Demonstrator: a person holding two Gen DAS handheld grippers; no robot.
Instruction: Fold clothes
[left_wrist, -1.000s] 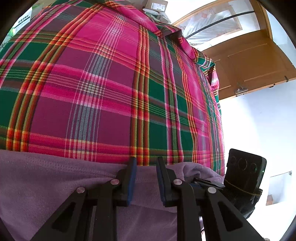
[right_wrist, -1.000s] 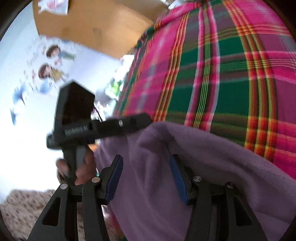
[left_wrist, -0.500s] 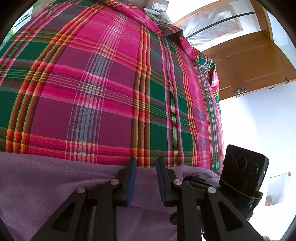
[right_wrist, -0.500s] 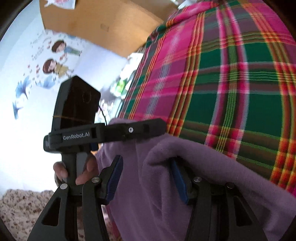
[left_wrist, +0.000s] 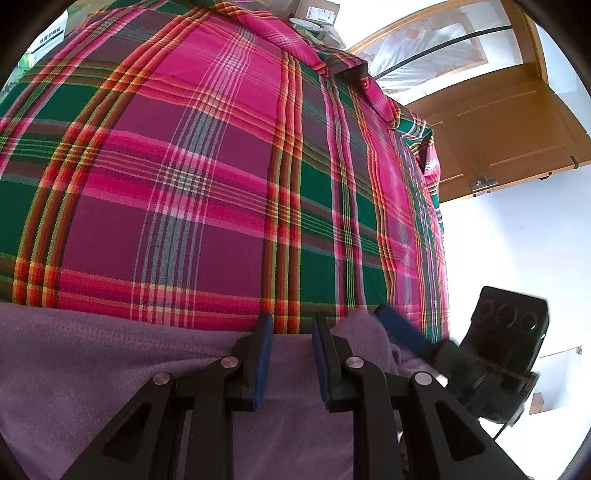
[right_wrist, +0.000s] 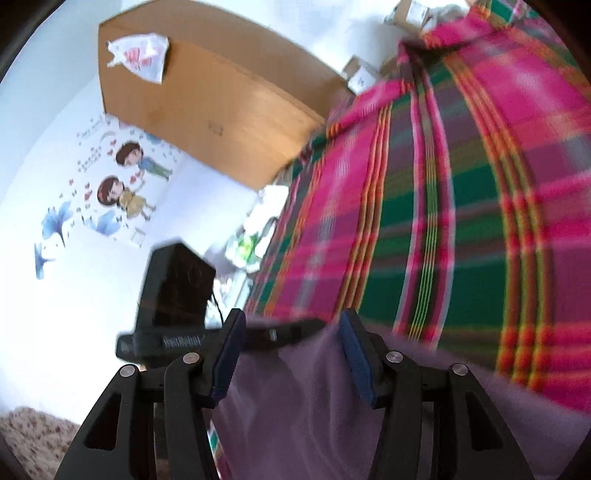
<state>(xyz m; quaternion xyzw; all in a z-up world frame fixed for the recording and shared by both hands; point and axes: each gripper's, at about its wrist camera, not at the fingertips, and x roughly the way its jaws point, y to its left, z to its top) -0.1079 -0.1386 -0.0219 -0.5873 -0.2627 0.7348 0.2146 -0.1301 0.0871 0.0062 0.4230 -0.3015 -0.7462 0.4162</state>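
From the left wrist view, the left hand-held gripper (left_wrist: 291, 325) points forward and slightly down over a purple garment (left_wrist: 110, 369) that fills the lower part of the picture. Its two black fingers with blue pads stand narrow, and a fold of the purple cloth sits in the gap between them, pinched at the edge where the garment meets the plaid cloth (left_wrist: 221, 166). The garment is a soft, matte knit with a stitched hem line running across it. The plaid cloth beneath is a flat woven sheet in pink, green and orange-red stripes, spread smooth over a broad surface. To the right, the right hand-held gripper (left_wrist: 402, 332) shows its blue pad against a bunched lump of the purple cloth, its black camera block behind it. A wooden door (left_wrist: 517, 129) stands beyond.

From the right wrist view, which is blurred, the right hand-held gripper (right_wrist: 291, 332) is tilted, its fingers spread fairly wide. The purple garment (right_wrist: 314, 406) drapes between the blue pads, touching the right pad; whether it is clamped I cannot tell. The left hand-held gripper (right_wrist: 280, 334) lies crosswise just ahead, its black body lettered. The plaid cloth (right_wrist: 461, 203) rises on the right; a cardboard box (right_wrist: 221, 92) and cartoon wall stickers (right_wrist: 122, 184) lie to the left.
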